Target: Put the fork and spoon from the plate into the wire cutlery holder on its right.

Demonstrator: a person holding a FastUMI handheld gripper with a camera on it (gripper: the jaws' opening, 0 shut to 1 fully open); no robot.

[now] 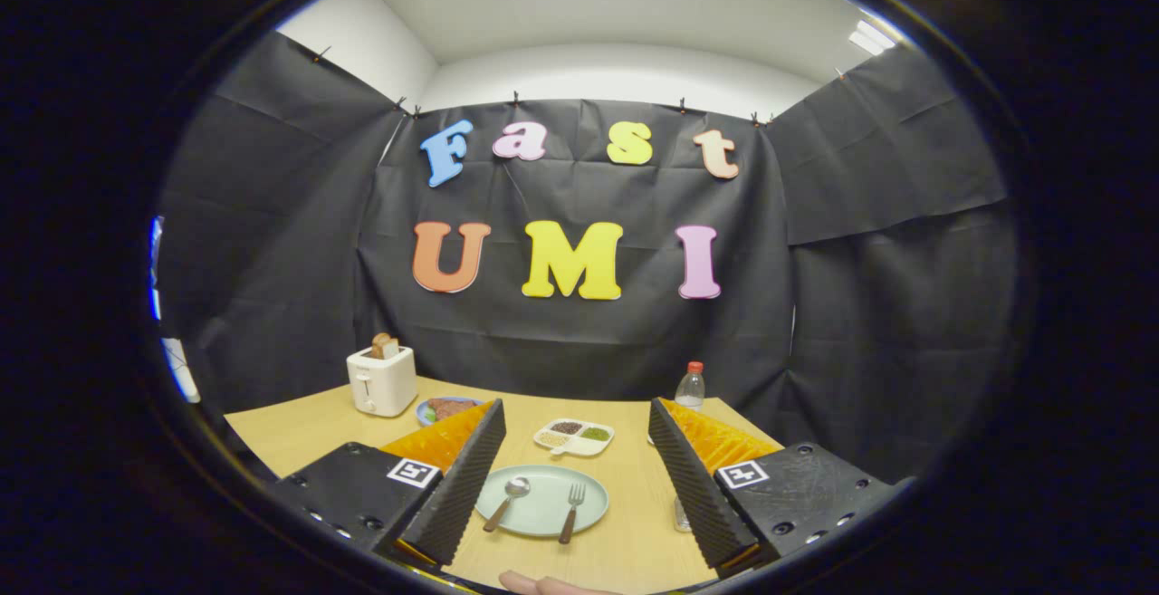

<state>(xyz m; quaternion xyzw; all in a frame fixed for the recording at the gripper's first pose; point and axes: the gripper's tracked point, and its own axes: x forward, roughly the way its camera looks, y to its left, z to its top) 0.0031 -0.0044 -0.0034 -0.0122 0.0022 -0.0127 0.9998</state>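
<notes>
Start of the cutlery transfer. The hand-held gripper [569, 486] hangs above the near edge of the table [299, 436] with its fingers spread wide and nothing between them. Directly ahead, framed between the fingers, lies a pale green plate [543, 523] carrying a spoon [507, 502] on the left and a fork [571, 512] on the right, both with wooden handles pointing back toward the gripper. The wire cutlery holder is largely hidden behind the right finger; a small glassy or wire part [681, 513] shows just beside that finger, and what it is cannot be told. Beyond the plate stand a divided dish [574, 436], a bottle [690, 388], a toaster [381, 379] and a blue plate of food [445, 409]. A person's fingertip [543, 585] shows below the gripper. Recommended approach: descend toward one handle, align the fingers across it rather than along it, and close low enough to lift the handle off the plate without nudging the other utensil.
</notes>
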